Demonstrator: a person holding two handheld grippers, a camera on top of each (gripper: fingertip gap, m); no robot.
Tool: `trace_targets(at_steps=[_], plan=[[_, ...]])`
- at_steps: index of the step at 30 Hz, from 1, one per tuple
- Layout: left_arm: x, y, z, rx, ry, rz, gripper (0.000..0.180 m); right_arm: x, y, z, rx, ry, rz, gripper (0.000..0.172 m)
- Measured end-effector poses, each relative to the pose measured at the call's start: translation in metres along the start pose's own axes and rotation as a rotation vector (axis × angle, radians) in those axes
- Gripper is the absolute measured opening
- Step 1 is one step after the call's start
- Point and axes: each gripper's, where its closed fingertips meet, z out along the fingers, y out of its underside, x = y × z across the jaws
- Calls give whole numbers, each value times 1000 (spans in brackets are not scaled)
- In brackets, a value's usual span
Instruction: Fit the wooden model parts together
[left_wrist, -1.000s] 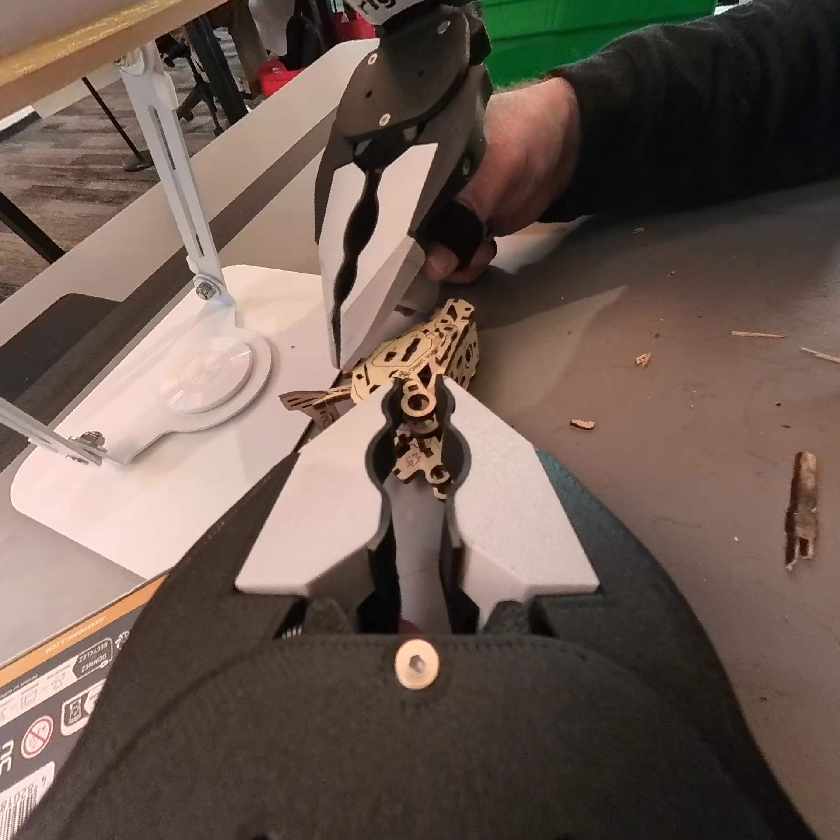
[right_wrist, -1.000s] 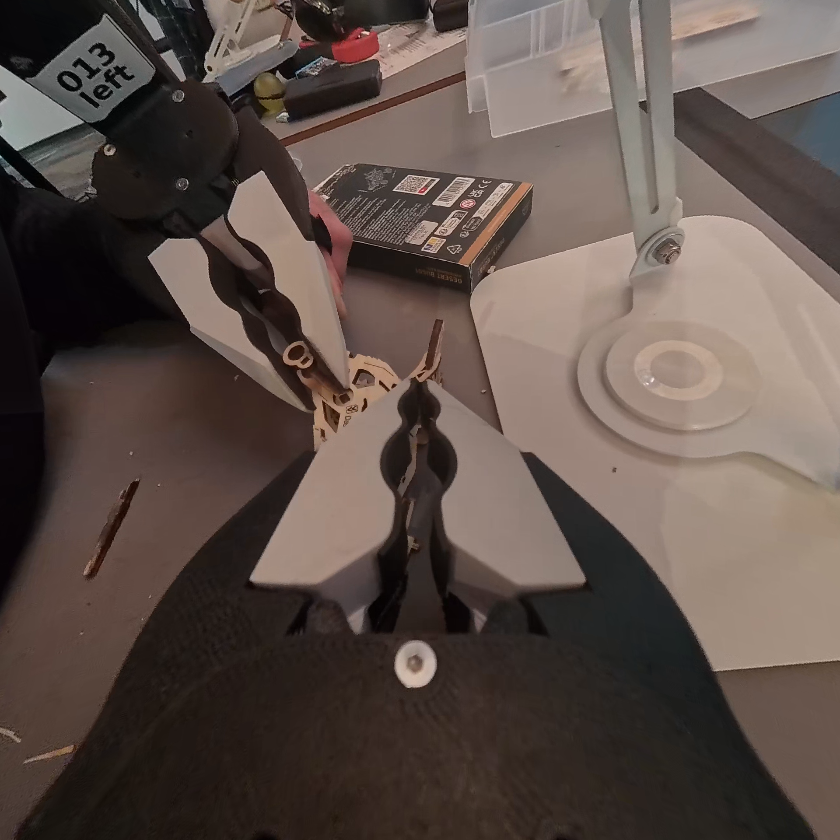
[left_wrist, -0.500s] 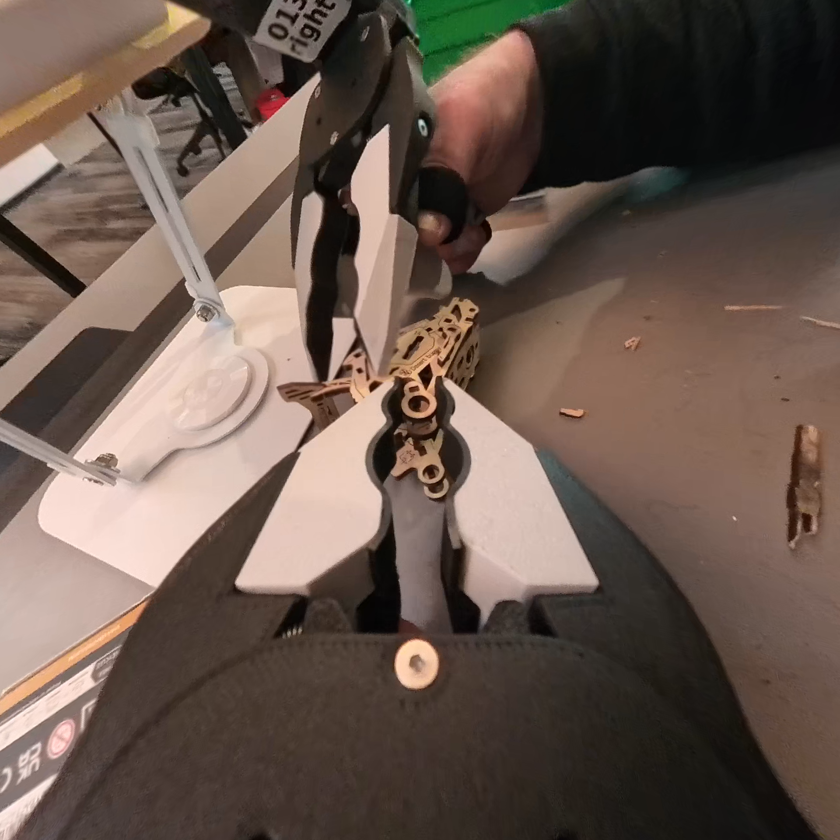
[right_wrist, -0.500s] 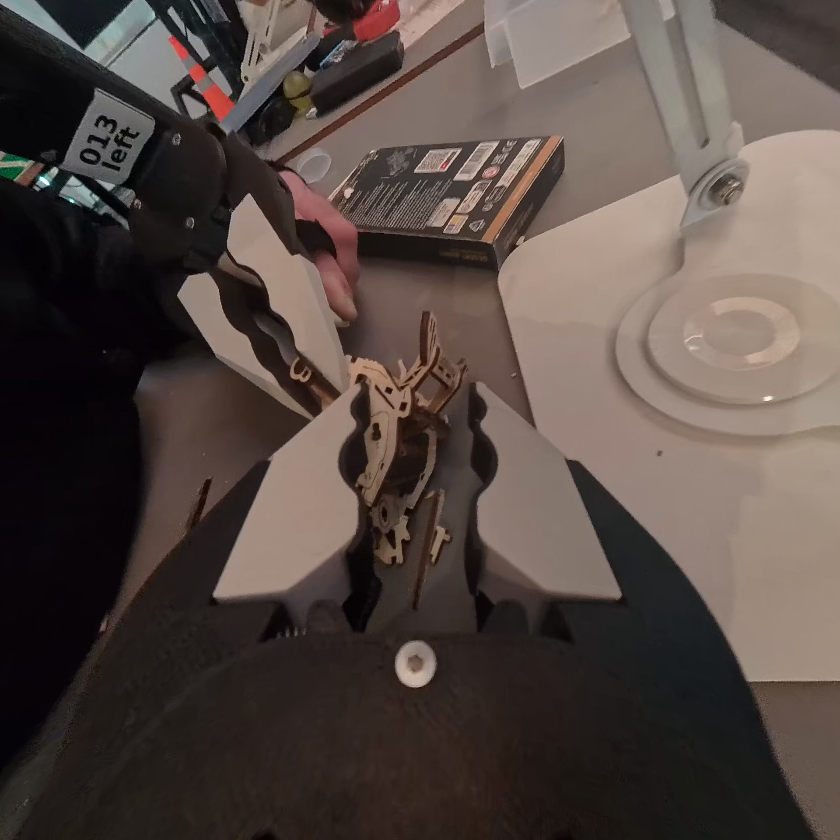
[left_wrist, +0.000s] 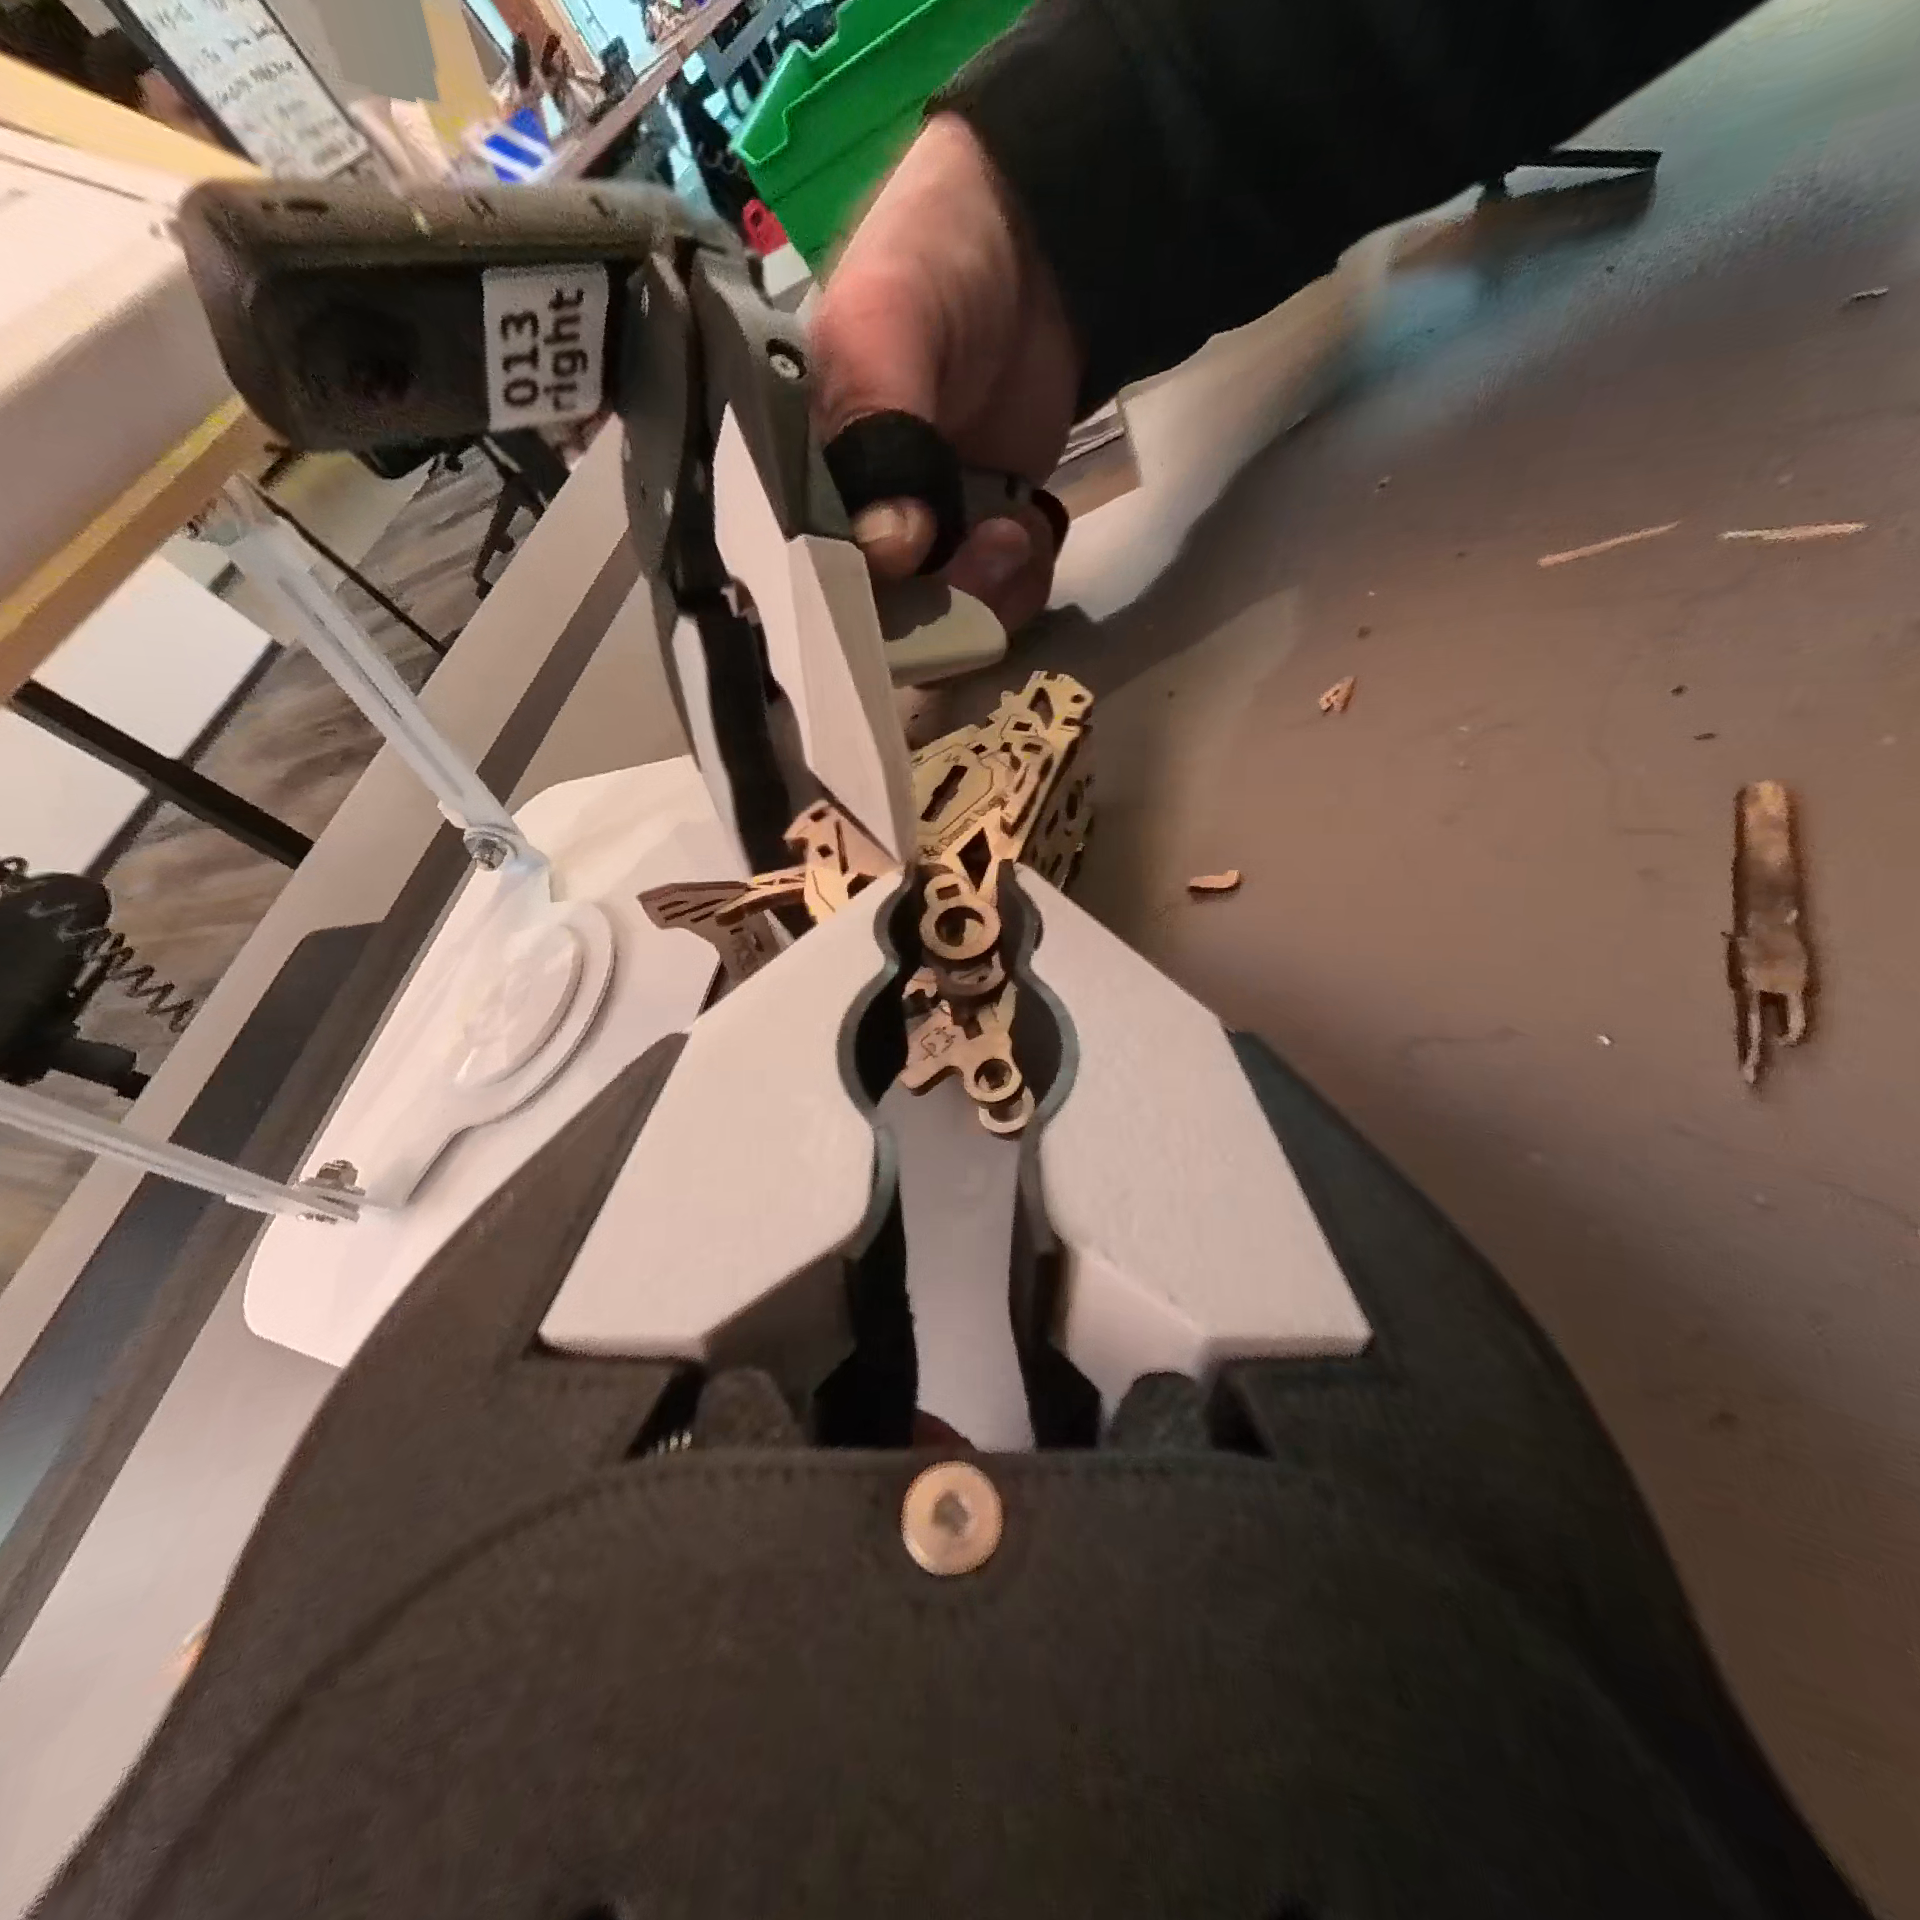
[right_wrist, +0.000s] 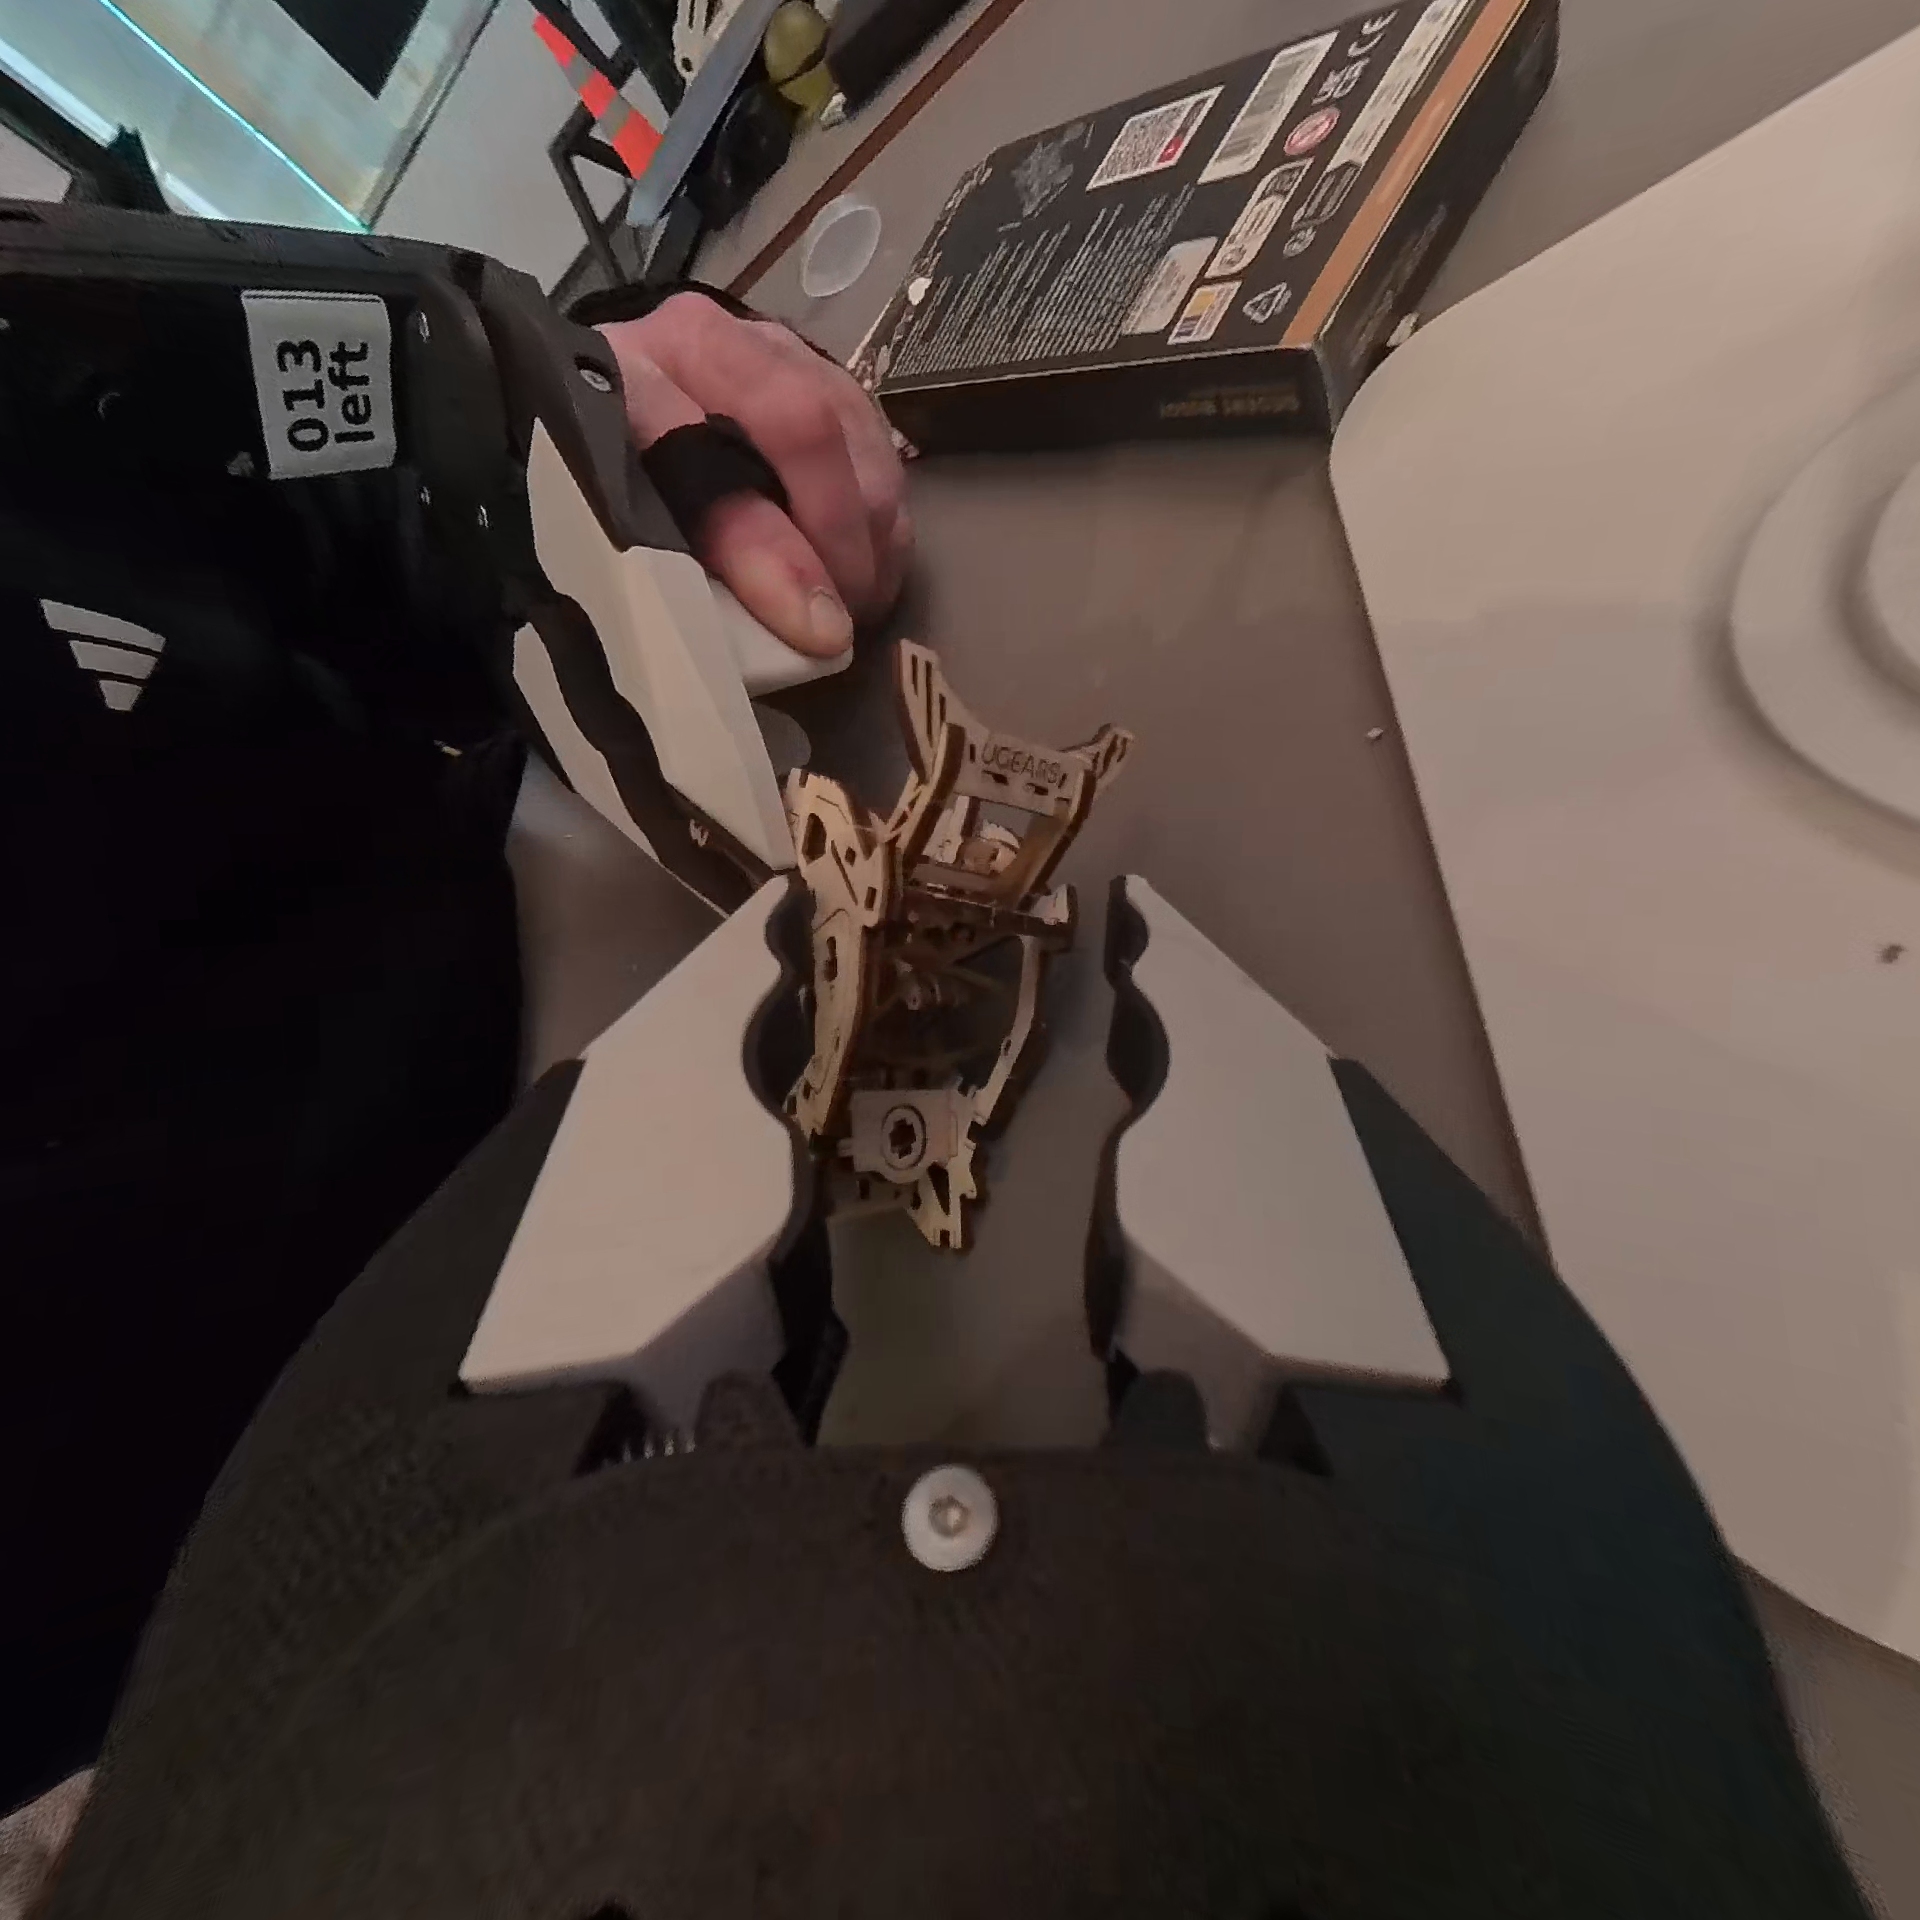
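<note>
My left claw (left_wrist: 961, 883) clamps the small pale plywood linkage piece (left_wrist: 961, 997); the laser-cut wooden model body (right_wrist: 914, 966) stands lengthwise between my right claw's (right_wrist: 945, 904) parted fingers, right pad clear.

Black box (right_wrist: 1195, 229) clipped by top edge; white stand base (right_wrist: 1662, 935) runs off right; wooden model's (right_wrist: 914, 997) underside hidden; background shelves blurred.

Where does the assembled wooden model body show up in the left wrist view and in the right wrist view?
Left wrist view: the wooden model body lies on the grey table just beyond the left gripper, upper centre.
Right wrist view: the same body stands at centre, between the right gripper's spread fingers.
Shared landmark: the white stand base.
</note>
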Motion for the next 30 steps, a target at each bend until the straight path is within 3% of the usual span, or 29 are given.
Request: trace_targets(at_steps=[7,11,16,30], plan=[[12,-4,-5,36,5,100,12,-14,8,7,-48,-67,18,49],[17,-6,-8,50,3,146,12,-18,13,10,-77,-67,26,60],[23,-6,-11,58,3,200,12,-24,18,11,-102,-85,23,53],[36,-8,-17,89,4,314,14,-36,21,15,-102,-27,-88,51]])
